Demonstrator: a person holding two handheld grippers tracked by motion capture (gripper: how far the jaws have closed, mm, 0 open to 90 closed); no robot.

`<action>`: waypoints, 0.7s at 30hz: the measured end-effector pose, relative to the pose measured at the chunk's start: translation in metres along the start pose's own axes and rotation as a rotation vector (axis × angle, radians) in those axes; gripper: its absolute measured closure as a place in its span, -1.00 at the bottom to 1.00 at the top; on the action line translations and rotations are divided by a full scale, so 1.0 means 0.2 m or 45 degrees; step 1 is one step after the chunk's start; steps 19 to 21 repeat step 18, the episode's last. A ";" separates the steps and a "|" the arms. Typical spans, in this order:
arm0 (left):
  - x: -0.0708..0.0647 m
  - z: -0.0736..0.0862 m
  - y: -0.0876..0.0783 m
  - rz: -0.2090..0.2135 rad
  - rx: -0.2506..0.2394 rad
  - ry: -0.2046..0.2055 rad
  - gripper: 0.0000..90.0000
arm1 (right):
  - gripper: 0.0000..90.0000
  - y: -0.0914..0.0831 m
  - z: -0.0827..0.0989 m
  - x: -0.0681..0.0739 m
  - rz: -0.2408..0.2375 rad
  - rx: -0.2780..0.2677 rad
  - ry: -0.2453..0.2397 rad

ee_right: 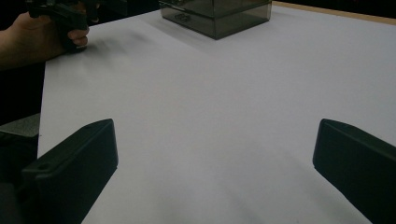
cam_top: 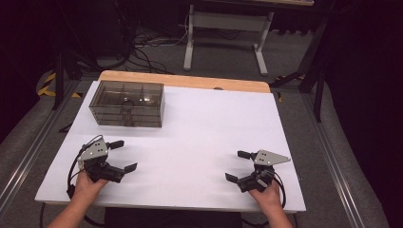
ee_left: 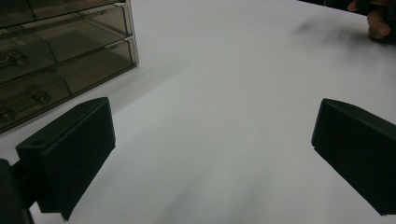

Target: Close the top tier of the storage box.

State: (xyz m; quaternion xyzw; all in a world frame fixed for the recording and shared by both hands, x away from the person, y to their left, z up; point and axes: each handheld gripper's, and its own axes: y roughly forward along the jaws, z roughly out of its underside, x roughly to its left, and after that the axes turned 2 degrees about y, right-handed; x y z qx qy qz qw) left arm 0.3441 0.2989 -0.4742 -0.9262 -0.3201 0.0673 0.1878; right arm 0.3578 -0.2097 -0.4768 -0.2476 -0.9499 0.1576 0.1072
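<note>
A smoky see-through drawer box (cam_top: 127, 103) stands at the far left of the white tabletop (cam_top: 199, 123). Its drawers look closed, with small items inside. My left gripper (cam_top: 123, 155) rests near the front left, open, jaws spread wide and nothing between them. At the front right my right gripper (cam_top: 238, 166) is open too, jaws pointing left and holding nothing. In the left gripper view the drawer box (ee_left: 56, 56) sits up left of the gripper (ee_left: 210, 154). From the right gripper view, the drawer box (ee_right: 219, 14) lies far ahead of the gripper (ee_right: 215, 168).
A wooden strip (cam_top: 185, 80) runs along the table's far edge. Beyond it stand a white table frame (cam_top: 225, 33) and cables on the grey floor. Metal rails (cam_top: 332, 156) flank the table. The other hand (ee_right: 42, 32) shows at the upper left of the right gripper view.
</note>
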 end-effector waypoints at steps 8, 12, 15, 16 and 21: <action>0.01 0.00 0.00 -0.006 -0.005 -0.006 -0.99 | -0.99 0.00 0.00 0.00 0.003 0.006 0.002; 0.01 0.00 0.00 -0.003 -0.002 -0.019 -0.99 | -0.99 0.01 0.01 0.00 0.013 0.013 -0.004; 0.01 0.00 0.00 -0.002 0.000 -0.012 -0.99 | -0.99 0.00 0.01 0.00 0.015 0.010 -0.002; 0.01 0.00 0.00 0.002 -0.002 -0.012 -0.99 | -0.99 0.00 0.01 0.00 0.017 0.009 -0.004; 0.01 0.00 -0.01 0.003 -0.006 -0.013 -0.99 | -0.99 0.00 0.01 0.00 0.019 0.008 -0.005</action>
